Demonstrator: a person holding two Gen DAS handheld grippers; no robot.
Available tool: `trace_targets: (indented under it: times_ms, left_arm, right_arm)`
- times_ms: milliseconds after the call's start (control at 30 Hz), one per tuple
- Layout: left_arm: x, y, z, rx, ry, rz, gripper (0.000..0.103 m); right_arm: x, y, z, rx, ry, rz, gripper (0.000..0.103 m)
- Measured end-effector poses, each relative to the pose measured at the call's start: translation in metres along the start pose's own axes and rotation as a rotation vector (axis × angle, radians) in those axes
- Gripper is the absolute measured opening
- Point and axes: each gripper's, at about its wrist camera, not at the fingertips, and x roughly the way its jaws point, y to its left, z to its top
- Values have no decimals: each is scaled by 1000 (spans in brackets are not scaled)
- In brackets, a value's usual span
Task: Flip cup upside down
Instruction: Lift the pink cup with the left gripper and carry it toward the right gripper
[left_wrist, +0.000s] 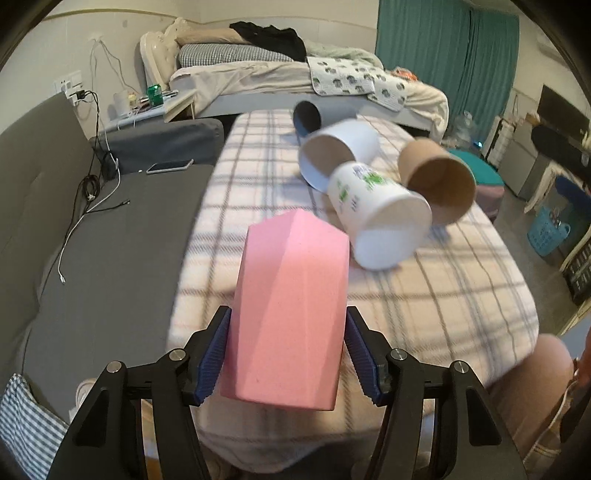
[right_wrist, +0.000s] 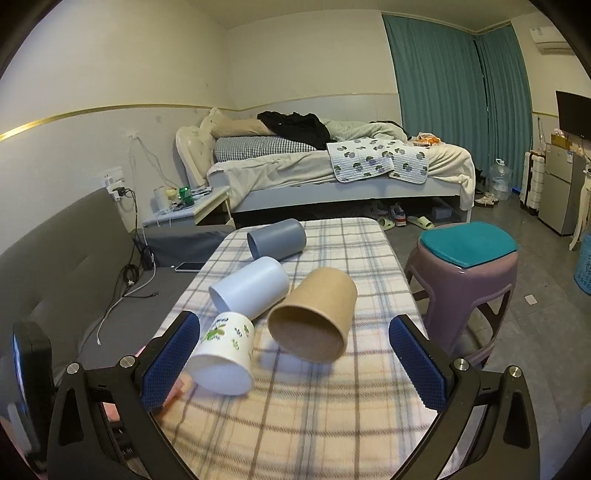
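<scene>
My left gripper (left_wrist: 288, 354) is shut on a pink faceted cup (left_wrist: 291, 306), held above the near end of the plaid-covered table (left_wrist: 443, 295), its closed end pointing away from me. Beyond it lie on their sides a white printed cup (left_wrist: 380, 218), a brown paper cup (left_wrist: 439, 181), a white cup (left_wrist: 340, 155) and a grey cup (left_wrist: 306, 116). My right gripper (right_wrist: 295, 350) is open and empty above the table, with the printed cup (right_wrist: 225, 358) by its left finger and the brown cup (right_wrist: 314, 317) between the jaws' line. The white cup (right_wrist: 251, 291) and grey cup (right_wrist: 277, 240) lie further back.
A grey sofa (left_wrist: 110, 258) with a phone (left_wrist: 170, 167) and cables runs along the left. A purple stool (right_wrist: 465, 277) with a teal cushion stands right of the table. A bed (right_wrist: 332, 166) fills the back of the room.
</scene>
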Motion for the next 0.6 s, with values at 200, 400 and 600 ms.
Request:
trace_targets:
  times_ms: [200,400,600]
  left_arm:
    - [-3,-3,-5,-7,-26,4,84]
    - [-20,7,-11,-65,-25,-21,85]
    - [-61,25,-16,-75,-90,-11,85]
  right_arm:
    - [-9,2,-8,-6,20,-20,103]
    - [-13,7,-10,-17,32,-26,103]
    - [-21,17,-9,-24,19,-29,103]
